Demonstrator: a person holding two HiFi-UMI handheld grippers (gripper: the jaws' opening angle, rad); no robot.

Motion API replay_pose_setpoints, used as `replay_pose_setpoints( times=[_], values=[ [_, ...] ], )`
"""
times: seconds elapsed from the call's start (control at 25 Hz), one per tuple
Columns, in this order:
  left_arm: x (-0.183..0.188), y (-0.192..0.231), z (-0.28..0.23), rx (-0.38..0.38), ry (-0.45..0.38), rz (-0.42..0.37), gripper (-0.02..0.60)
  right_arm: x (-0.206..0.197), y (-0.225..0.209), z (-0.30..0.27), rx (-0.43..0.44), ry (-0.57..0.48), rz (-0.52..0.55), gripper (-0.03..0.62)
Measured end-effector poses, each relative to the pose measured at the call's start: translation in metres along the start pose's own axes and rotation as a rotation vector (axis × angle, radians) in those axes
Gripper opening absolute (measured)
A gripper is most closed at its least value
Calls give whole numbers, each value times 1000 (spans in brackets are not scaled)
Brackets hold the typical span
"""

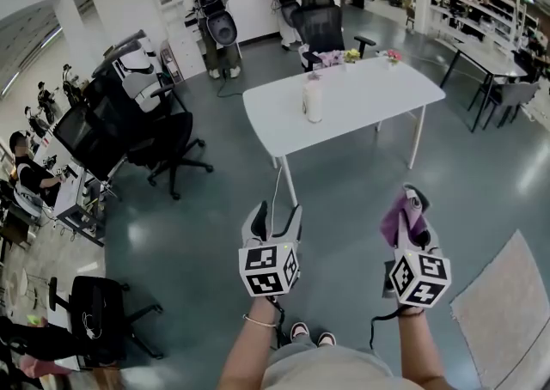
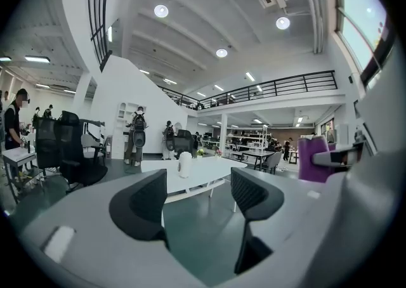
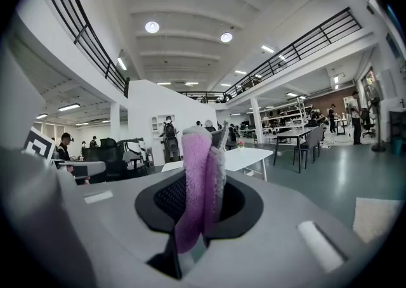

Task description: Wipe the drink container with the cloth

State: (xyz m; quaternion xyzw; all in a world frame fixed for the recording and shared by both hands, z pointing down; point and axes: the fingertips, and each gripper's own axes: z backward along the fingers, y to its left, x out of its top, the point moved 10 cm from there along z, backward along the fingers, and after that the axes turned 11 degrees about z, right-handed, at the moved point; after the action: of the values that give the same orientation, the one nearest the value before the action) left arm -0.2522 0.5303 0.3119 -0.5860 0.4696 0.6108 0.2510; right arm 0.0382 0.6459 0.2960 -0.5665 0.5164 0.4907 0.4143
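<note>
The drink container point(image 1: 313, 99), a white jug, stands on a white table point(image 1: 369, 96) some way ahead of me; the left gripper view shows the same jug point(image 2: 184, 163) small and far beyond the jaws. My left gripper point(image 1: 272, 223) is held over the floor, well short of the table, its jaws apart with nothing between them point(image 2: 200, 204). My right gripper point(image 1: 410, 218) is shut on a folded purple cloth point(image 1: 398, 216), which sticks up between the pads point(image 3: 200, 182). Both grippers are level with each other, in front of my body.
Black office chairs point(image 1: 159, 135) stand to the left of the table and one point(image 1: 322, 27) behind it. People with backpacks point(image 1: 210, 19) stand at the far wall. More tables point(image 1: 490, 57) are at the right, a pale rug point(image 1: 507, 311) lies on the floor at lower right.
</note>
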Motion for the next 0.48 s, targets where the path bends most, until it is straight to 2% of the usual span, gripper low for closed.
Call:
replay_pose_setpoints(
  times=[0.2, 0.48],
  values=[
    [-3, -9, 0, -7, 3, -5, 337, -3, -14, 7, -16, -3, -10, 64],
    [-11, -11, -4, 3, 6, -15, 337, -18, -29, 4, -33, 22, -38, 64]
  ],
)
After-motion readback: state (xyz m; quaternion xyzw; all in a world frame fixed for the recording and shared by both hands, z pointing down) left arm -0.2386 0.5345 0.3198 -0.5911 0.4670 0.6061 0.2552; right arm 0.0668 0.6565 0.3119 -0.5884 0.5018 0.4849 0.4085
